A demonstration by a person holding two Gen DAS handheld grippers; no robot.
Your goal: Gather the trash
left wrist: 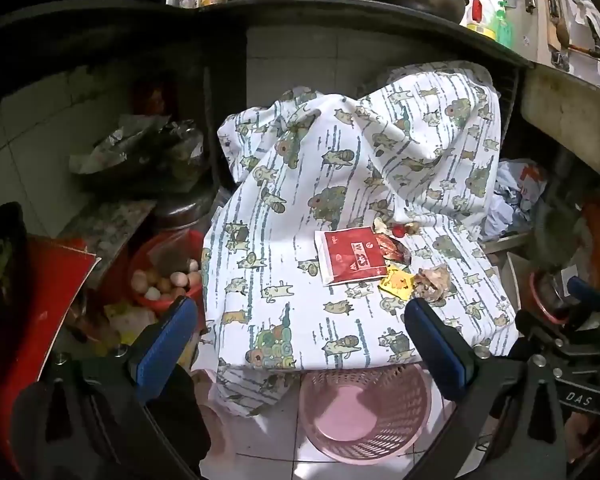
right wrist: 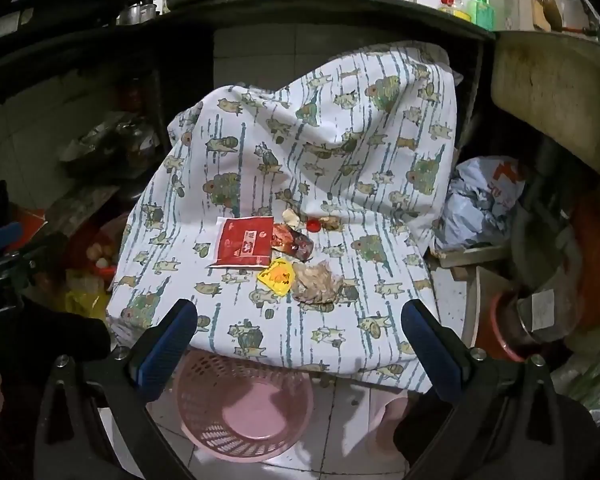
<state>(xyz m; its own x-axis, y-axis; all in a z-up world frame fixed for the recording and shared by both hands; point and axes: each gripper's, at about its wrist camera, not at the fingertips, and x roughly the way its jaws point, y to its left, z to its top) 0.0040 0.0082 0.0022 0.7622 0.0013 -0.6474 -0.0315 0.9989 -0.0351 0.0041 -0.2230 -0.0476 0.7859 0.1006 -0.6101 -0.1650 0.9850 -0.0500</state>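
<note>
The left gripper [left wrist: 300,324] hovers above the near edge of the printed cloth [left wrist: 340,184], jaws spread wide and holding nothing. The right gripper [right wrist: 300,322] sits in the same attitude, jaws likewise spread and empty.

On the cloth, from left to right, lie a red packet [right wrist: 244,242], a dark crumpled wrapper [right wrist: 296,242] touching its right edge, a yellow sachet [right wrist: 277,275] just below, and a crumpled brownish wad [right wrist: 318,288], possibly paper, beside the sachet. A small red cap [right wrist: 313,225] rests near the wrapper's upper side.

A pink perforated basket [right wrist: 244,408] stands on the tiled floor below the cloth's front edge, between the fingers.
</note>
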